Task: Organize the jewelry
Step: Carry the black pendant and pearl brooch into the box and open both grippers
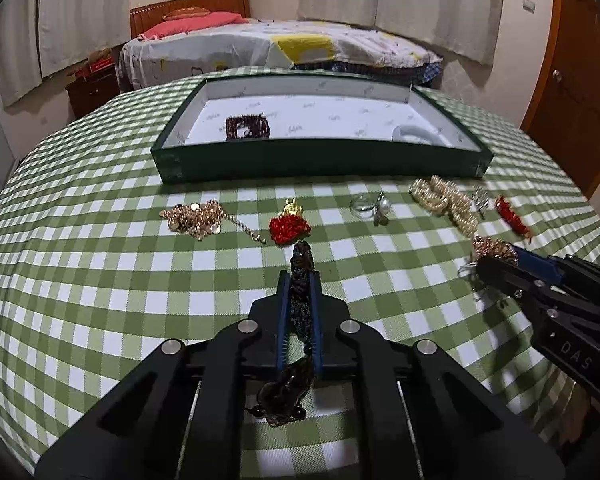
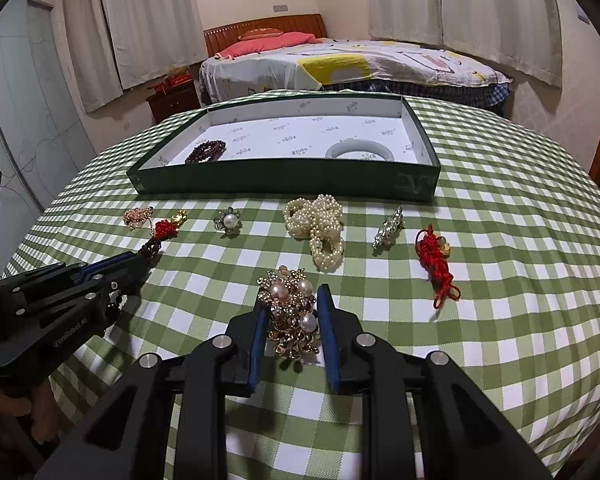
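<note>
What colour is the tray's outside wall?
Dark green tray, white printed lining inside; clearest in the right wrist view.

bed (image 1: 284, 46) with pink pillow (image 1: 192, 24) | white curtains (image 1: 440, 0) | wooden door (image 1: 580, 80) | nightstand (image 1: 94, 86)

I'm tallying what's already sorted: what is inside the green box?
Inside the green box lie a dark red beaded bracelet at the left and a pale bangle at the right. The near wall hides the floor strip behind it.

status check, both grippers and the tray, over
Left gripper shut on dark beaded strand. Right gripper pinching gold pearl brooch. Green tray ahead, path clear.
</note>
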`<action>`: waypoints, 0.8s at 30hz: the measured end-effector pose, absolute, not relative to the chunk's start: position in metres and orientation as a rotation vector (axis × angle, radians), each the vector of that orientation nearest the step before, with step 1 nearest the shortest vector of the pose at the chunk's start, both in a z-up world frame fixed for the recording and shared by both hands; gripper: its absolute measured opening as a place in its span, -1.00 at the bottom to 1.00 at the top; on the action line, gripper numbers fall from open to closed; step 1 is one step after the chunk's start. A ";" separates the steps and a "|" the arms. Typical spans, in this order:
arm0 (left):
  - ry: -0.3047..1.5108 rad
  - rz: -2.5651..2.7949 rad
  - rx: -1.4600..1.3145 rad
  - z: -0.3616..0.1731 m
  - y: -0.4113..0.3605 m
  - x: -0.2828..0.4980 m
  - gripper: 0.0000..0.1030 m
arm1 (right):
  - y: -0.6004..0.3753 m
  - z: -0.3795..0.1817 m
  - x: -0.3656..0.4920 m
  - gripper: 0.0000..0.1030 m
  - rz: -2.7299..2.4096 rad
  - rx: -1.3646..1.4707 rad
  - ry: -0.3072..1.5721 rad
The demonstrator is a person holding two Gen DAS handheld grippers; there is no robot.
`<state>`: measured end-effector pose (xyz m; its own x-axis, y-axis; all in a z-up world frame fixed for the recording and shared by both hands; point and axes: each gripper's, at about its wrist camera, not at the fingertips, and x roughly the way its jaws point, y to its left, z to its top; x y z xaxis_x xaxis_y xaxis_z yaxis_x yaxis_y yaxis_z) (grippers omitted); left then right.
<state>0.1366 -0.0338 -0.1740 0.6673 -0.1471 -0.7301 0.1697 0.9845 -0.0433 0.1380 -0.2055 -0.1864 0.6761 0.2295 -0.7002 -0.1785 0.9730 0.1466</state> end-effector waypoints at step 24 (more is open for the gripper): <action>0.628 -0.198 -0.001 -0.104 -0.037 0.140 -0.83 | -0.212 -0.121 0.153 -0.51 0.245 0.089 0.618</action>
<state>0.1401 -0.0370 -0.1041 0.7908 -0.1846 -0.5835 0.1838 0.9811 -0.0613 0.1528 -0.2117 -0.1214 0.7872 0.2537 -0.5622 -0.2009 0.9673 0.1551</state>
